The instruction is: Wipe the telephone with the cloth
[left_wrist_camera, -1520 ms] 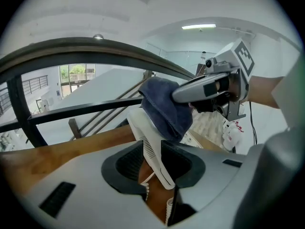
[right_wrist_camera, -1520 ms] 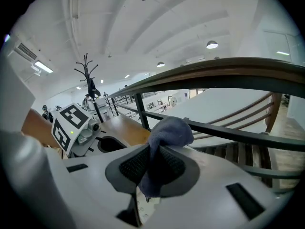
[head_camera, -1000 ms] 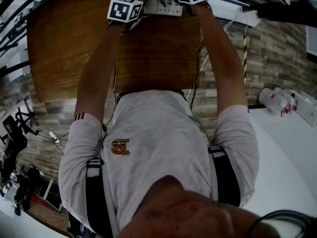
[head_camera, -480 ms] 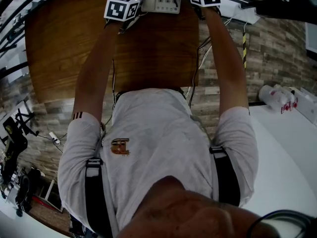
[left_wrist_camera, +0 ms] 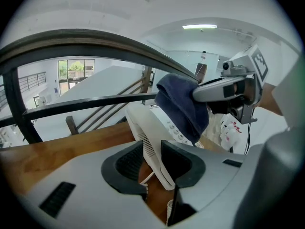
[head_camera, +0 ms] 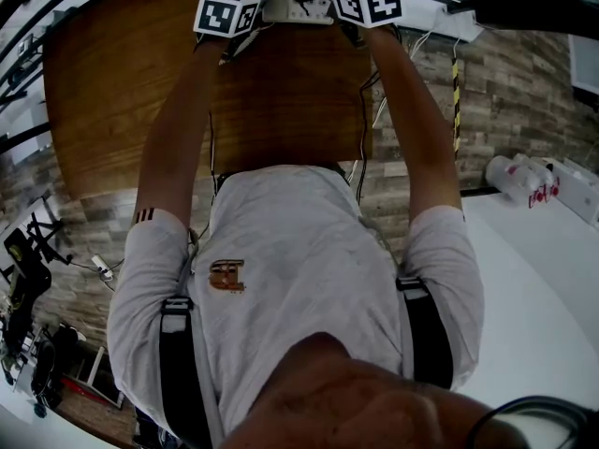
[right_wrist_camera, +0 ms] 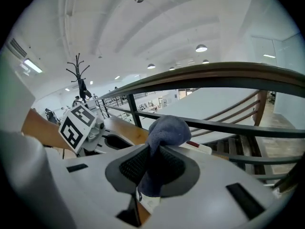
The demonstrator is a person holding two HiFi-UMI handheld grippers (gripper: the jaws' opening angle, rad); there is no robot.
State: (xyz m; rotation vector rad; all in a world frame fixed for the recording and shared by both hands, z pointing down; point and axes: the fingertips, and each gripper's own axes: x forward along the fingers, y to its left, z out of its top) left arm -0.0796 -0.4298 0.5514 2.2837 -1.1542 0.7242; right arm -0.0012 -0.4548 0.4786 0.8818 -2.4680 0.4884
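Observation:
A white telephone (head_camera: 298, 9) stands at the far edge of a wooden table (head_camera: 140, 92). In the left gripper view the telephone (left_wrist_camera: 147, 128) is tilted up on its side, and my left gripper (left_wrist_camera: 153, 163) is shut on its lower edge. A dark blue cloth (left_wrist_camera: 183, 106) lies against the keypad face. My right gripper (right_wrist_camera: 152, 168) is shut on the cloth (right_wrist_camera: 164, 130), which bulges out beyond the jaws. In the head view the left gripper (head_camera: 234, 12) sits left of the telephone, and the right gripper (head_camera: 360, 3) is over its right side.
A dark metal railing (right_wrist_camera: 228, 75) runs just beyond the table's far edge, with open space below. Cables (head_camera: 370, 110) hang by the table's right side. A white table (head_camera: 533, 279) with bottles (head_camera: 519, 181) stands at the right. Black equipment (head_camera: 23, 260) is on the floor at the left.
The right gripper with the cloth has slid a little left and nearer across the telephone. The left gripper keeps its hold and has barely moved.

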